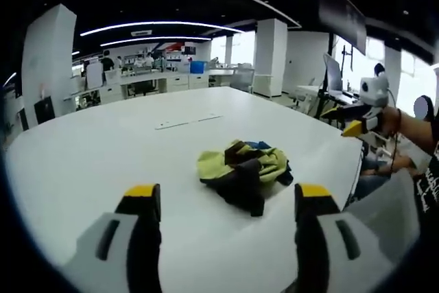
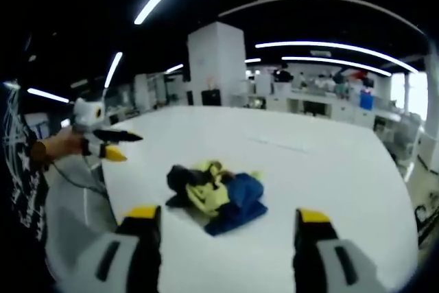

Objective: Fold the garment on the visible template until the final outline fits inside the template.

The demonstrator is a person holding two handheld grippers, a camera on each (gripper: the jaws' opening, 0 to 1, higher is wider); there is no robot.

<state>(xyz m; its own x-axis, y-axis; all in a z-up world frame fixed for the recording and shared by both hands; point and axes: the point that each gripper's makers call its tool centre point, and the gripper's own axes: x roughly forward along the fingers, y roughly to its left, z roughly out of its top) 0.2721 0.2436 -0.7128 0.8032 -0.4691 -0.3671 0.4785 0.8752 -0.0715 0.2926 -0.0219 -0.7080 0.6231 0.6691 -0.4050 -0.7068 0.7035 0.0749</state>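
The garment [image 1: 245, 173] lies in a crumpled heap on the white bench [image 1: 103, 149], straight ahead of both the left gripper [image 1: 226, 200] and the right gripper [image 2: 226, 221], whose fingers are spread wide and hold nothing.

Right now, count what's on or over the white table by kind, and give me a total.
Crumpled garment: 1
Handheld grippers, left and right, fingers apart: 2
Pale strip on the table: 1
Total: 4
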